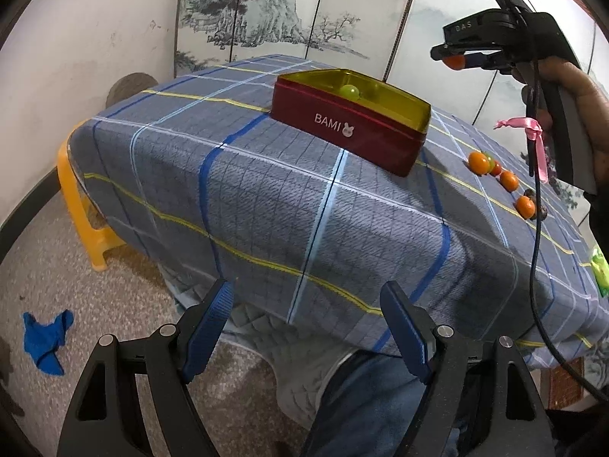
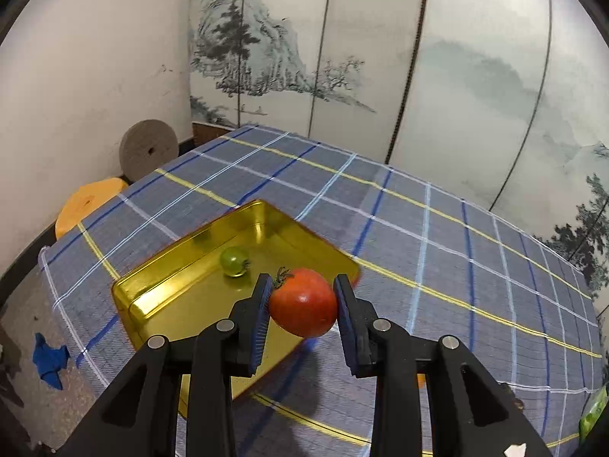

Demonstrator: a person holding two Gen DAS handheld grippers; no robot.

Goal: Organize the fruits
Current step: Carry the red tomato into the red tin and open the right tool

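My right gripper [image 2: 303, 296] is shut on a red tomato [image 2: 304, 304] and holds it in the air just over the near right corner of the gold-lined tin [image 2: 163, 297]. One green tomato [image 2: 234, 261] lies inside that tin. In the left wrist view the same tin [image 1: 354, 129] shows its dark red side marked BAMI, with the green tomato [image 1: 350, 92] inside and the right gripper [image 1: 455, 57] high above its right end, clamped on the red tomato [image 1: 455, 61]. My left gripper [image 1: 306, 301] stands open and empty at the table's near edge.
Several small orange, red and dark fruits [image 1: 498, 181] lie in a row on the checked cloth [image 1: 266, 198] right of the tin. A yellow stool [image 1: 80, 205] stands at the table's left, a blue rag [image 1: 45, 342] on the floor. A painted screen [image 2: 380, 76] backs the table.
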